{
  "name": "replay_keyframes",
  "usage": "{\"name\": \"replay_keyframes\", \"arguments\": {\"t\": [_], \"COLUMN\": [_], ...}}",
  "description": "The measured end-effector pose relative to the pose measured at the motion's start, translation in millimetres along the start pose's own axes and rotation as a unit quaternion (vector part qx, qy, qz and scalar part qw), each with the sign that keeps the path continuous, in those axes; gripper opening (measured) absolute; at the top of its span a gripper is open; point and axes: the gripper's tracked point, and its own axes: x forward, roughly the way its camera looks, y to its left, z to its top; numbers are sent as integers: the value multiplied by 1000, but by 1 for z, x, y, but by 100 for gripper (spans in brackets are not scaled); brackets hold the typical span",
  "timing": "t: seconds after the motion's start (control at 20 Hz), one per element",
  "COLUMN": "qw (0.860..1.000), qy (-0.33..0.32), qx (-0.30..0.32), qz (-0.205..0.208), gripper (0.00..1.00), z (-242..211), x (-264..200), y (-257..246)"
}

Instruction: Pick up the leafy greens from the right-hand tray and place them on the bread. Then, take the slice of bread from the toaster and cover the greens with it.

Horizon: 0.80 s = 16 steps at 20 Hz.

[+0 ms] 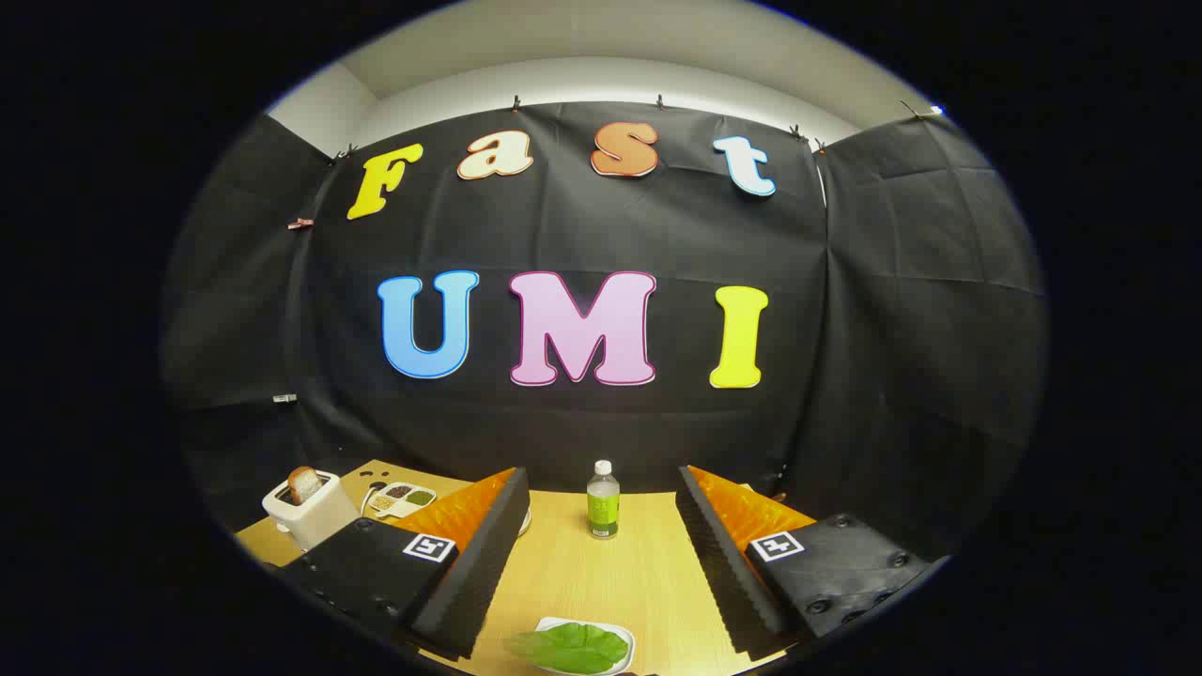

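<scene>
Tool [596, 549] wide open, empty; leafy greens [569, 647] between fingers; bottle [603, 500] label unreadable.

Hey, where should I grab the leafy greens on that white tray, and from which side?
Probably from above: the leafy greens lie flat in the shallow white tray, between the open fingers of the hand-held gripper. Pinch across the leaf's raised middle edge, not the tray rim.

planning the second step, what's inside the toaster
One slice of bread stands in the toaster, its top sticking out; its lower part is hidden inside. The open gripper holds nothing.
</scene>
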Motion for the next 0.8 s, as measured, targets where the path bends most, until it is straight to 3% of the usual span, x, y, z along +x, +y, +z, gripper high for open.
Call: {"name": "replay_keyframes", "arguments": {"t": [0.8], "qw": [1000], "qy": [31], "qx": [5], "qz": [1], "gripper": [98], "z": [-21], "x": [-1], "y": [-1]}}
